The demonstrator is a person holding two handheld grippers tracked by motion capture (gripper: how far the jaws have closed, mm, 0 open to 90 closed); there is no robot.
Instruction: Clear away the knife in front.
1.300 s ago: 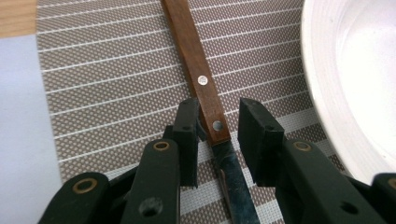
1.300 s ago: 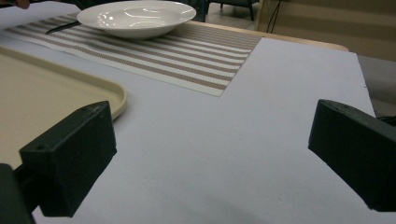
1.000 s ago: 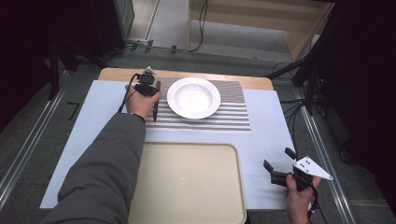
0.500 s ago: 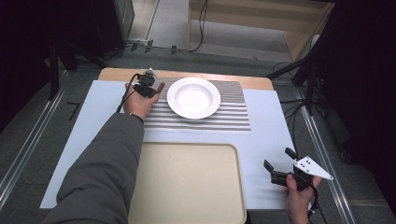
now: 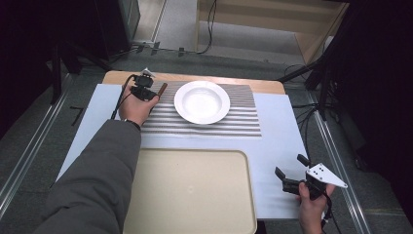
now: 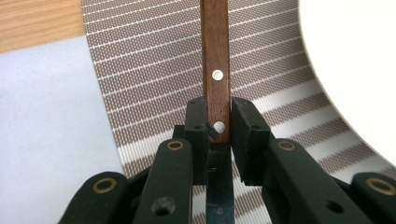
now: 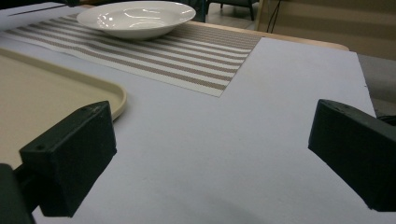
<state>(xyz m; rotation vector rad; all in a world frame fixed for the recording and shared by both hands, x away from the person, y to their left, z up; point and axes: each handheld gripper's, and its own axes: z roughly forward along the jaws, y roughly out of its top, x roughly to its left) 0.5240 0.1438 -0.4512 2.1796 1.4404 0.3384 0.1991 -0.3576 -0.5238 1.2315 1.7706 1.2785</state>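
The left gripper (image 6: 218,128) is clamped on a knife: its wooden handle (image 6: 215,60) is pinched between the two black jaws, which have just been closing on it, and the dark blade runs back between them at the bottom of the left gripper view. In the high view this gripper (image 5: 146,90) is seen at upper left, over the left edge of the striped placemat (image 5: 243,122), the handle pointing toward the white bowl (image 5: 202,101) just beside it. The grasp is judged done; carrying and setting down are judged left. At lower right the right gripper (image 5: 291,176) is held with its jaws spread wide and empty above the pale table cover (image 7: 261,140). Open room is offered by the bare beige tray (image 5: 190,190) at lower centre; its raised rim and the bowl's edge are to be cleared.
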